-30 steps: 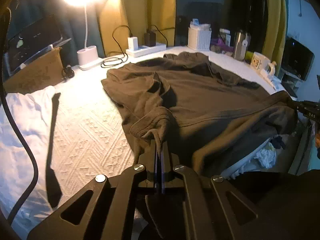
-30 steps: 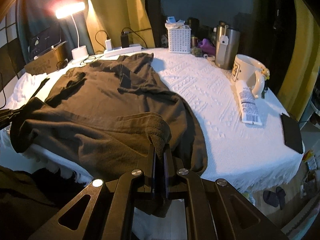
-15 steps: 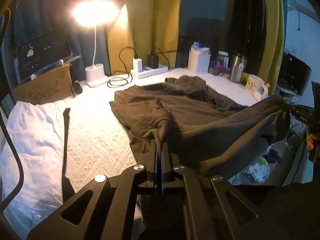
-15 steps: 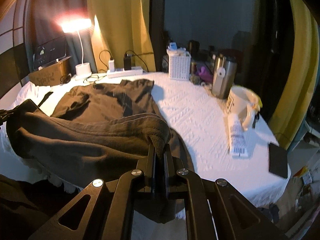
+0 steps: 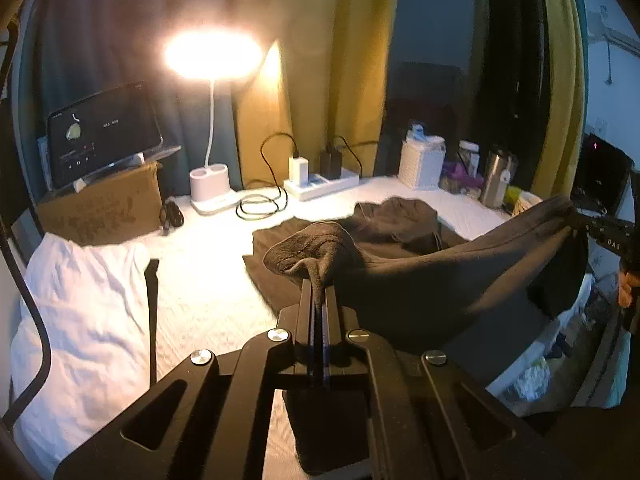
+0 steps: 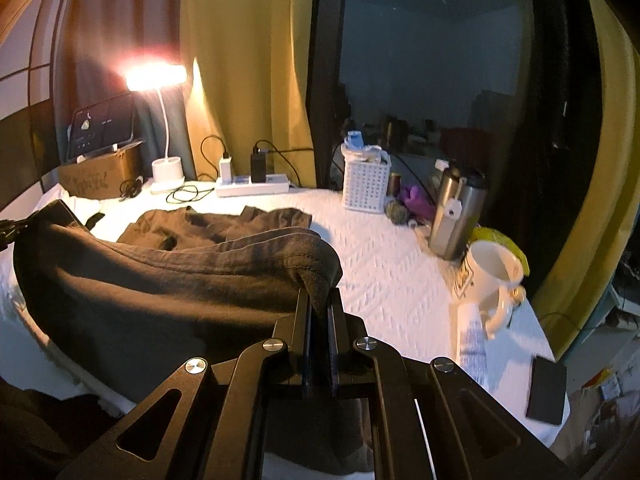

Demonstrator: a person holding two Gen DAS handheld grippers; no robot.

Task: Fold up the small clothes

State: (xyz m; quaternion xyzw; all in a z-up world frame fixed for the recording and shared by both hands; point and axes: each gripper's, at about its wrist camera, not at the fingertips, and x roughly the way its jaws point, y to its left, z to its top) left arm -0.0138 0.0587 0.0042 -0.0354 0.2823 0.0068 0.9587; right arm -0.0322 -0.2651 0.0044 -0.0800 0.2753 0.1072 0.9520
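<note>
bare white bedcover [image 6: 384, 264] right of the garment [image 6: 168, 280], mug [image 6: 494, 280], flask [image 6: 456, 212], basket [image 6: 366, 184] crowding its far edge

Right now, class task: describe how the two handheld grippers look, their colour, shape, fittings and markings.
Both the left gripper and right gripper are matte black, with flat parallel fingers, angular linkage arms with cut-out slots, and round silver bolts. White lettering marks the right one's side, seen from the left camera.
</note>
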